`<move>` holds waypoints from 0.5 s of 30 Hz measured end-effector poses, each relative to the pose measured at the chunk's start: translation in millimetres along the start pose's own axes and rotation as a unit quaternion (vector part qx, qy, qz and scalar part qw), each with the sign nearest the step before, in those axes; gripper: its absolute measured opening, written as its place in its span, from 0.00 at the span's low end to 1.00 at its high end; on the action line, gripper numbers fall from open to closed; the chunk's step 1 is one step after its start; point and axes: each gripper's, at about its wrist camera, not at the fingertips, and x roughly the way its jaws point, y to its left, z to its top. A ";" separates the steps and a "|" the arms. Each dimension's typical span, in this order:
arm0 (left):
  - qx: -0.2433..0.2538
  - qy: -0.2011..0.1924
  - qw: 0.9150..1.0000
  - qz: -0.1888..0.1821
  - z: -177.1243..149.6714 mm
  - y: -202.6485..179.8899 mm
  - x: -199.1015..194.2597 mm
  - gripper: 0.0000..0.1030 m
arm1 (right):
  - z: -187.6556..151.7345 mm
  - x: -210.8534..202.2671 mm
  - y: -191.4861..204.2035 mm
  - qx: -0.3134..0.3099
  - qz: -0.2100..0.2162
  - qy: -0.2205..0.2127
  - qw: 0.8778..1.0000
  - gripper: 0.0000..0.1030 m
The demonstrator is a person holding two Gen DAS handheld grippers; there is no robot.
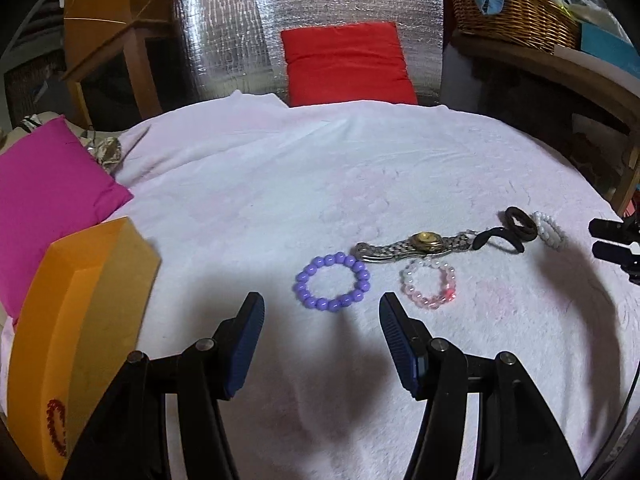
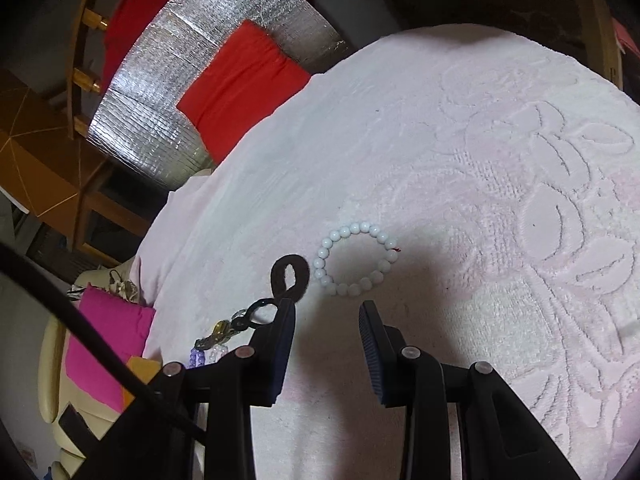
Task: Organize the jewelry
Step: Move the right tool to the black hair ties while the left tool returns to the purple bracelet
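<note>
On a pale pink towel (image 1: 280,184) lie a purple bead bracelet (image 1: 331,287), a clear pink bead bracelet (image 1: 429,283), a gold-faced metal watch (image 1: 416,244), a black hair tie (image 1: 498,238), a brown hair tie (image 1: 520,222) and a white bead bracelet (image 1: 550,229). My left gripper (image 1: 322,316) is open and empty just short of the purple bracelet. An orange box (image 1: 80,320) at the left holds a red bead bracelet (image 1: 56,426). My right gripper (image 2: 328,316) is open and empty, close before the white bracelet (image 2: 356,258), with the brown hair tie (image 2: 290,272) to its left.
A magenta cushion (image 1: 48,192) lies left of the towel, a red cushion (image 1: 344,64) behind it against silver foil. A wicker basket (image 1: 516,12) stands on a shelf at the back right. The right gripper's tips (image 1: 612,242) show at the right edge.
</note>
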 end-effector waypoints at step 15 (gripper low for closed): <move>-0.016 0.024 1.000 0.007 -2.8 11.3 16.6 0.59 | -17.4 27.8 19.6 0.009 0.037 0.044 0.998 0.35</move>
